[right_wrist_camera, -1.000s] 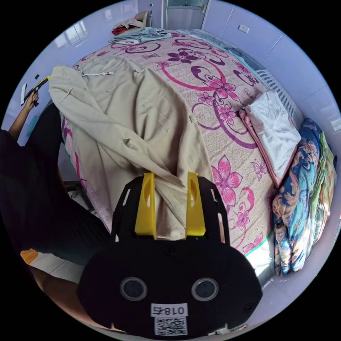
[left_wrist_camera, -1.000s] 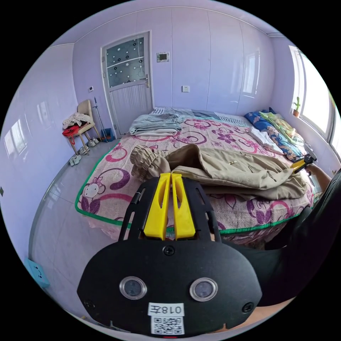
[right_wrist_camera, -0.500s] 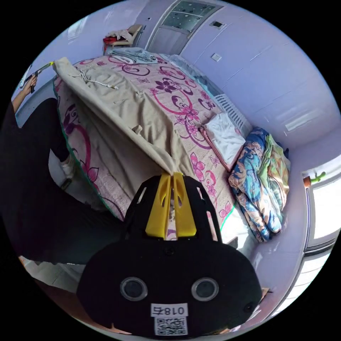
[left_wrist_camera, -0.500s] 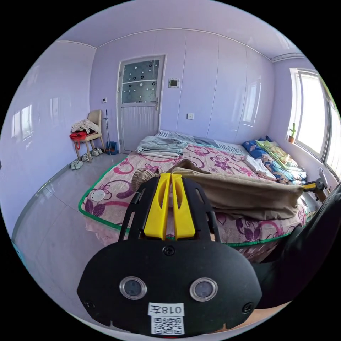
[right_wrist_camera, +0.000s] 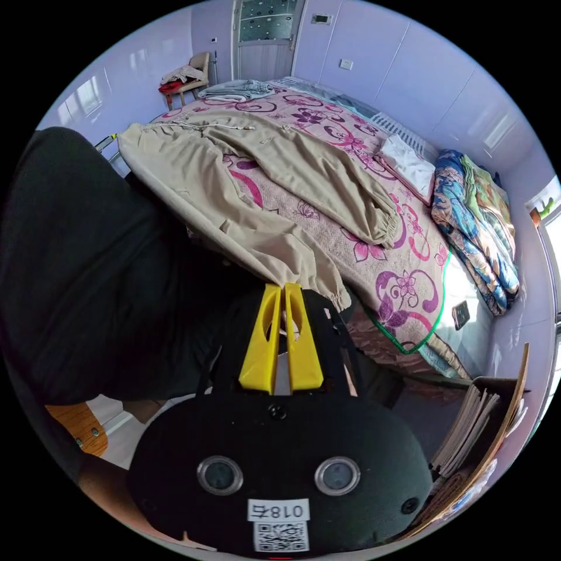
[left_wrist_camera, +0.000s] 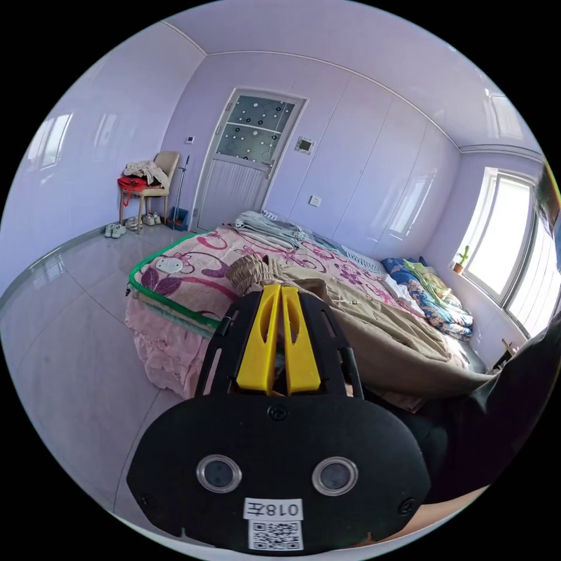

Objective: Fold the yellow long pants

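Note:
The yellow-beige long pants (right_wrist_camera: 280, 158) lie spread along the near side of the bed. One leg rests flat with its cuff (right_wrist_camera: 383, 234) on the cover. The other leg hangs over the bed edge, and my right gripper (right_wrist_camera: 284, 287) is shut on it beside its gathered cuff (right_wrist_camera: 336, 292). In the left gripper view the pants (left_wrist_camera: 380, 327) run rightward from my left gripper (left_wrist_camera: 280, 289), which is shut on the waist end. The bunched elastic waistband (left_wrist_camera: 251, 272) sits just behind the jaws. A person in dark clothes (right_wrist_camera: 87, 263) stands between the two grippers.
The bed has a floral cover (right_wrist_camera: 409, 280) with a green border. A folded blue quilt (right_wrist_camera: 479, 222) and white cloth (right_wrist_camera: 409, 163) lie at its far side, folded grey clothes (left_wrist_camera: 269, 225) near the door. A chair (left_wrist_camera: 146, 181) holds clothes. A box of books (right_wrist_camera: 479, 409) stands on the floor.
My right gripper went from open around the cloth to shut on it. Both grippers pulled the pants out, so the heaped legs now lie spread apart. Both cameras swung.

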Available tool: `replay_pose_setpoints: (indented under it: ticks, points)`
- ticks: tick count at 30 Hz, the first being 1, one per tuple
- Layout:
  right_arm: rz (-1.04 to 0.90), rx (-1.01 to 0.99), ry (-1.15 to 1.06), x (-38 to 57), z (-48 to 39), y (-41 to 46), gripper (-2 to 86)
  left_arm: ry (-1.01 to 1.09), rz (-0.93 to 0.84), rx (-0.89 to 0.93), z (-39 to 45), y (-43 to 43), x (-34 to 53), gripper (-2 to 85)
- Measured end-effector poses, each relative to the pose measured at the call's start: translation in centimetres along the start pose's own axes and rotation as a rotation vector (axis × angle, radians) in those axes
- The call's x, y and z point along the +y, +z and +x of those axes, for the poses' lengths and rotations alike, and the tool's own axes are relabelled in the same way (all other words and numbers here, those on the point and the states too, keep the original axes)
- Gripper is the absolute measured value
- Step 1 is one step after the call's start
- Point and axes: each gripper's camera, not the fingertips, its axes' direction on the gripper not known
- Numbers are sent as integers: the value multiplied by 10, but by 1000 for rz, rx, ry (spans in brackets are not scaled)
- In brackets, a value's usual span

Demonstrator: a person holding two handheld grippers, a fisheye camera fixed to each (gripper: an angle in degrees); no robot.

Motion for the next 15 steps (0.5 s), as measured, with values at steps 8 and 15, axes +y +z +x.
replay_pose_setpoints:
  ticks: [8,15]
  points:
    - [221,222,29,12,25,-38,0,66,48,139,-27,21,7,-10]
    - [278,408,-24,16,33,-72,-1,92,135,199,-28,23,20,-10]
